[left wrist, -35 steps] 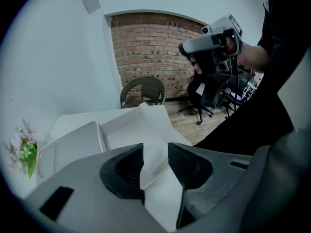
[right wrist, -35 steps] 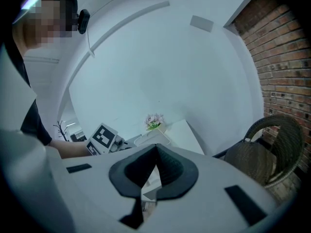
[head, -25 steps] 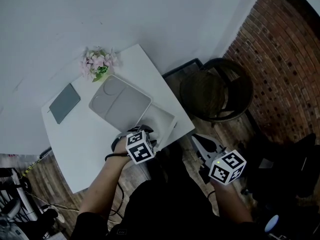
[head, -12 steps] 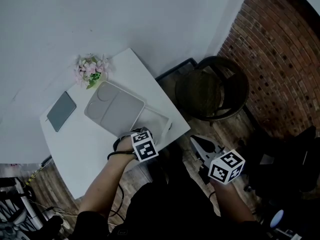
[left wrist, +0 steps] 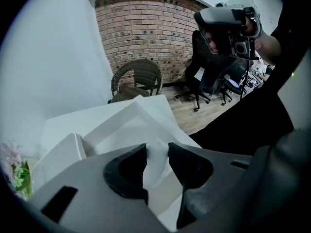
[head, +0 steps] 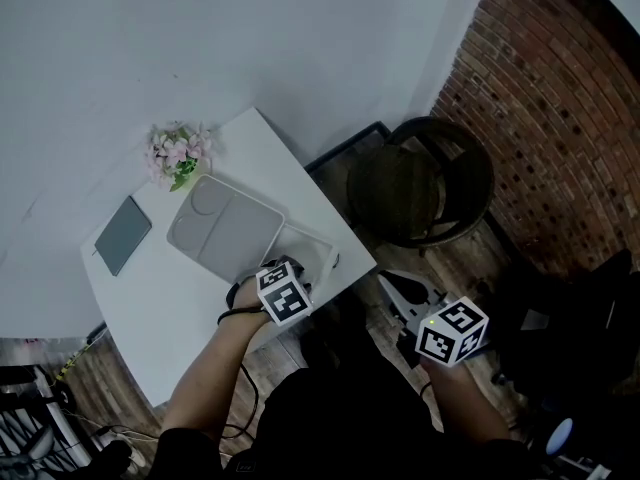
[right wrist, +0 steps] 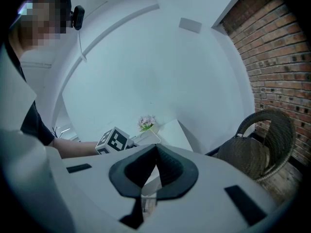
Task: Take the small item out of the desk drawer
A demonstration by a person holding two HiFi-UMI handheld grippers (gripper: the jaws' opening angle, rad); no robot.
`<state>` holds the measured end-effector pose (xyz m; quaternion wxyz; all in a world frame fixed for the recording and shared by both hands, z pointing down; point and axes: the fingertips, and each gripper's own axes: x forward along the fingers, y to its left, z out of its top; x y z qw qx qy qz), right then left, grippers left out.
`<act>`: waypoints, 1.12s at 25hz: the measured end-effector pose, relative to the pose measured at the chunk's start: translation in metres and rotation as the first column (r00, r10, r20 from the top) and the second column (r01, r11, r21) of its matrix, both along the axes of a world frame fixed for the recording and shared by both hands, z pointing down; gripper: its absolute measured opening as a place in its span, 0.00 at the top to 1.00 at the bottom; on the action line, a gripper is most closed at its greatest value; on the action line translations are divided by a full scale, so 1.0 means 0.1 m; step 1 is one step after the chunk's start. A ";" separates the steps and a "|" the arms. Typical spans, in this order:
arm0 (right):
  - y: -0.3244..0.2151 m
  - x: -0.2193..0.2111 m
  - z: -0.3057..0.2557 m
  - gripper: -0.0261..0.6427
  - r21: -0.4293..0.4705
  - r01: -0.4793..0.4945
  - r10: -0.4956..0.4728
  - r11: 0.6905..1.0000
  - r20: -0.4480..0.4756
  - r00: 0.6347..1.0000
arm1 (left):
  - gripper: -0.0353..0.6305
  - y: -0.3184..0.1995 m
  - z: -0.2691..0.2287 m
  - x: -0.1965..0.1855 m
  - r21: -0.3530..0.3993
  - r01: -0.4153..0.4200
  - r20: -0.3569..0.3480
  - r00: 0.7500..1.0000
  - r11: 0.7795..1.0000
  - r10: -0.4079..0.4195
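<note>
Drawer (head: 318, 251) open at 4 o'clock edge of desk (head: 150, 298), white inside; small item itself not discernible. Left gripper (head: 290, 266) at drawer's 7 o'clock, tips at its rim, claw released, jaws slightly apart, only white drawer showing through gap. Right gripper (head: 396, 288) at 4 o'clock from drawer, well apart, over floor, claw clenched, tips touching. Grey tray (head: 225, 228) at drawer's 10 o'clock; flowers (head: 175, 153) at tray's 11, notebook (head: 123, 234) at its 9. Wicker chair (head: 420, 183) at drawer's 2 o'clock.
</note>
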<state>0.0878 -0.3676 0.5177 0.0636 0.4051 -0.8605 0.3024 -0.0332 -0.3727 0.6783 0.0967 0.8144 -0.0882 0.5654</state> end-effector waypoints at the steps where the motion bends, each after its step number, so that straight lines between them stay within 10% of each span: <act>1: -0.01 0.01 0.00 0.95 0.000 0.001 -0.001 1.000 -0.001 1.000 | 0.73 -0.05 -0.02 0.02 0.016 0.004 -0.009 1.000 1.000 -0.004; 14: -0.13 0.13 0.03 0.95 -0.012 -0.002 0.002 1.000 0.005 1.000 | 0.72 -0.17 0.04 0.03 0.044 -0.016 0.026 1.000 0.999 0.015; 28: -0.13 0.36 0.10 0.95 -0.027 -0.041 0.042 0.999 0.023 0.999 | 0.71 -0.37 0.20 0.09 0.149 -0.129 0.210 0.973 0.980 0.096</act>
